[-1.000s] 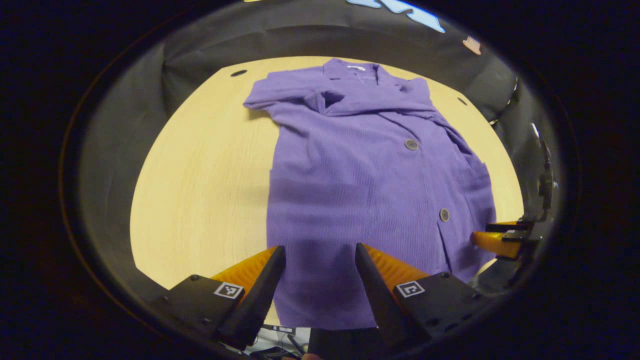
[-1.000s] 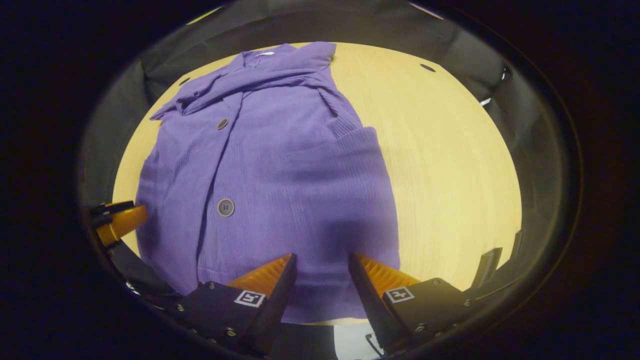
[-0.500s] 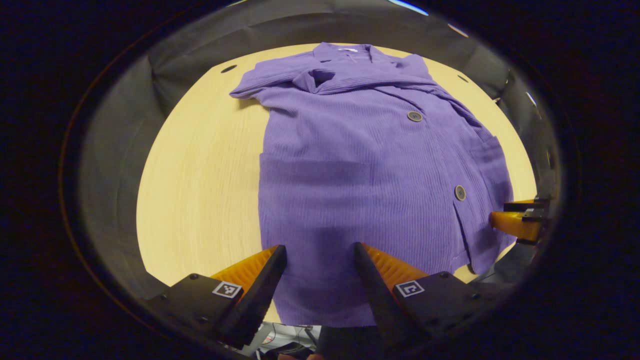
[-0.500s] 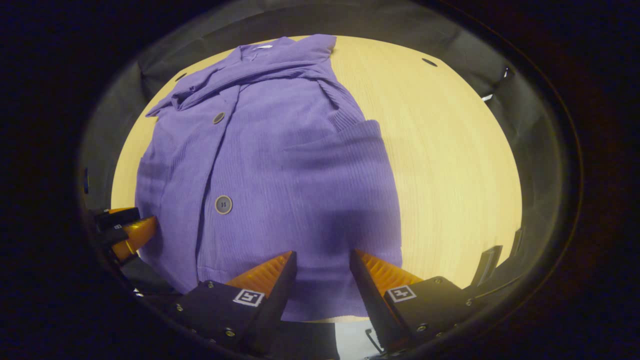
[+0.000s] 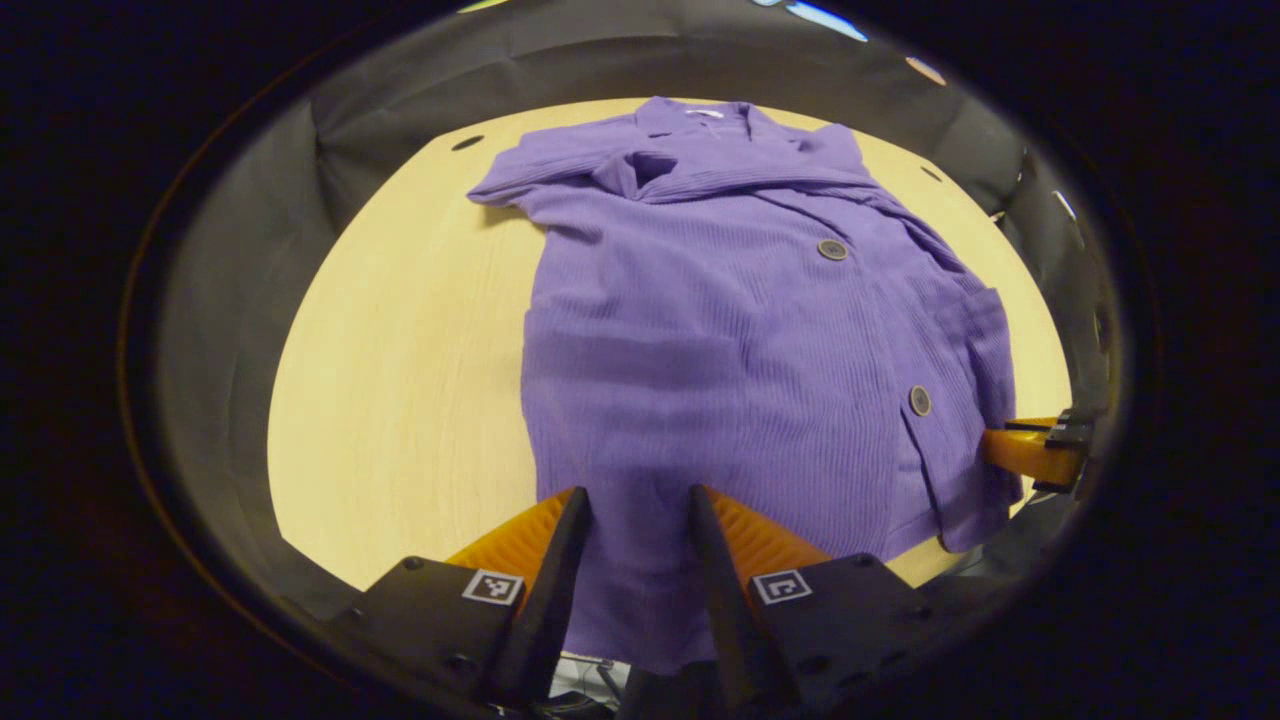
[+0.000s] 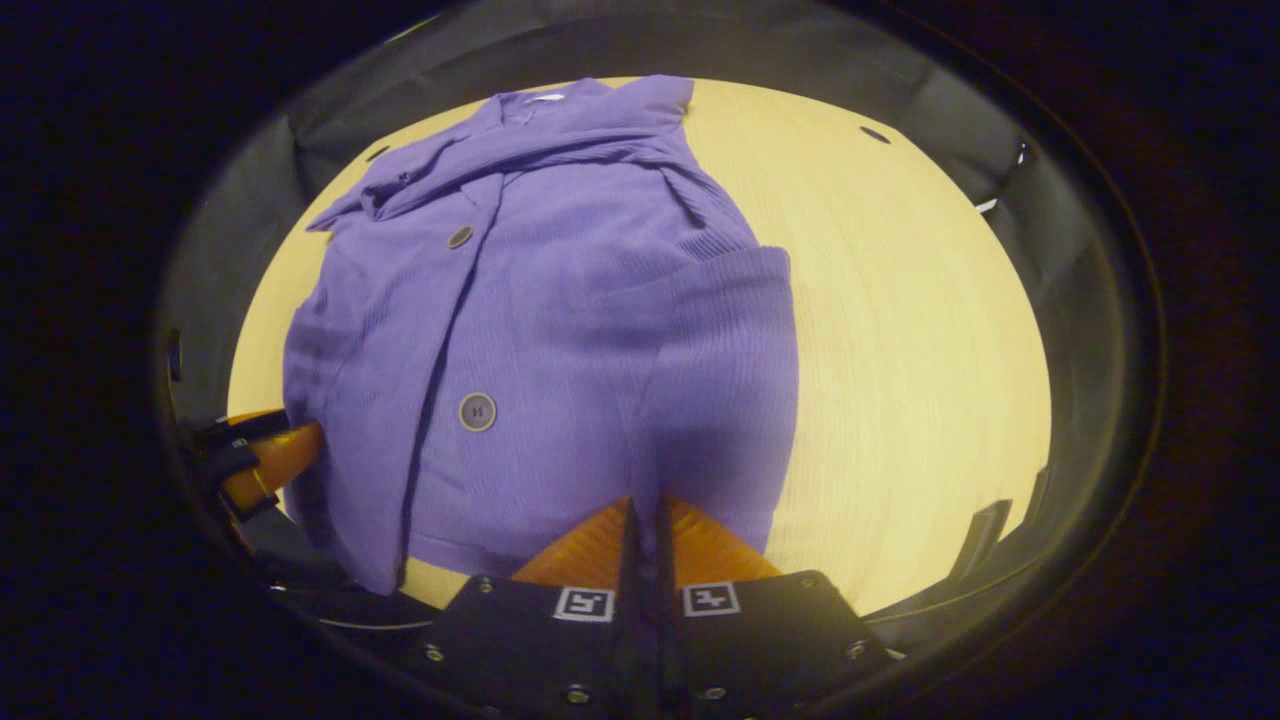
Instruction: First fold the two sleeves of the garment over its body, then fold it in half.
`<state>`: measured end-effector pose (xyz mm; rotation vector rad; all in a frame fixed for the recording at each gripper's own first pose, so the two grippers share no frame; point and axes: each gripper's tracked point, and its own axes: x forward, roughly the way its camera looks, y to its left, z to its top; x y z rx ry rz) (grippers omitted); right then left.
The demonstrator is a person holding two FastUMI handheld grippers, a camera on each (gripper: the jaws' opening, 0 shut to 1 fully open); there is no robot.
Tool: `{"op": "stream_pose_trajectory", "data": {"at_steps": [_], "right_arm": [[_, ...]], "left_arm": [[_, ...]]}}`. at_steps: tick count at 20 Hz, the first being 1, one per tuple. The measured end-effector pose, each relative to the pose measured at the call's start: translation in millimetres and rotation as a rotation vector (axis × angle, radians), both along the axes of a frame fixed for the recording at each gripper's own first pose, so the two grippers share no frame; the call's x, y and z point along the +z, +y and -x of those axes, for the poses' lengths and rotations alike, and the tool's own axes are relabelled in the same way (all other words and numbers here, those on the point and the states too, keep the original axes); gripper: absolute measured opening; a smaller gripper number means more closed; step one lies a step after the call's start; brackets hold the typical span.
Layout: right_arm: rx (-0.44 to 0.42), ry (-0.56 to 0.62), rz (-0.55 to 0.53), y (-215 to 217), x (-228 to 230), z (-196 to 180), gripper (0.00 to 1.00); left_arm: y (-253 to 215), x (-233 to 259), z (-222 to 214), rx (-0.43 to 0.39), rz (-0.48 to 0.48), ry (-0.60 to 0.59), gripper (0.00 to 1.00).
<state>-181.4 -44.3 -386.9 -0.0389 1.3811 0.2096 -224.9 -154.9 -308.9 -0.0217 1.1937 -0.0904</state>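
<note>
Here, pale wooden counter [image 5: 400, 380], bare along its left part in the left gripper view. Purple garment [image 5: 740, 340] flat on it, collar at the far end, both sleeves folded over the body, two dark buttons [image 5: 831, 249] down the front. Left gripper [image 5: 630, 535] at the near hem, fingers [image 5: 560, 570] partly spread with cloth between them; cannot tell whether pressing on it. At far right of that view, the right gripper [image 5: 1030, 450] against the hem corner.

In the right gripper view: left gripper [image 6: 265, 455] at far left beside the garment [image 6: 560, 330] edge, hem corner there drooping off the counter [image 6: 900, 350]. Right gripper [image 6: 645, 535] at the near hem, fingers [image 6: 600, 545] pressed together, pinching a ridge of purple cloth. Counter bare to the right.
</note>
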Motion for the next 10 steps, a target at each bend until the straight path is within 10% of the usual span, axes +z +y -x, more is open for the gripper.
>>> {"op": "stream_pose_trajectory", "data": {"at_steps": [3,10], "right_arm": [[-0.025,-0.020,-0.026,1.7,3.5,-6.6,0.11],[-0.046,-0.017,-0.045,5.3,5.9,-8.8,0.01]], "left_arm": [[0.9,0.9,-5.1,0.034,-0.005,-0.039,0.11],[1.3,4.0,-13.3,0.043,-0.014,-0.044,0.07]]}}
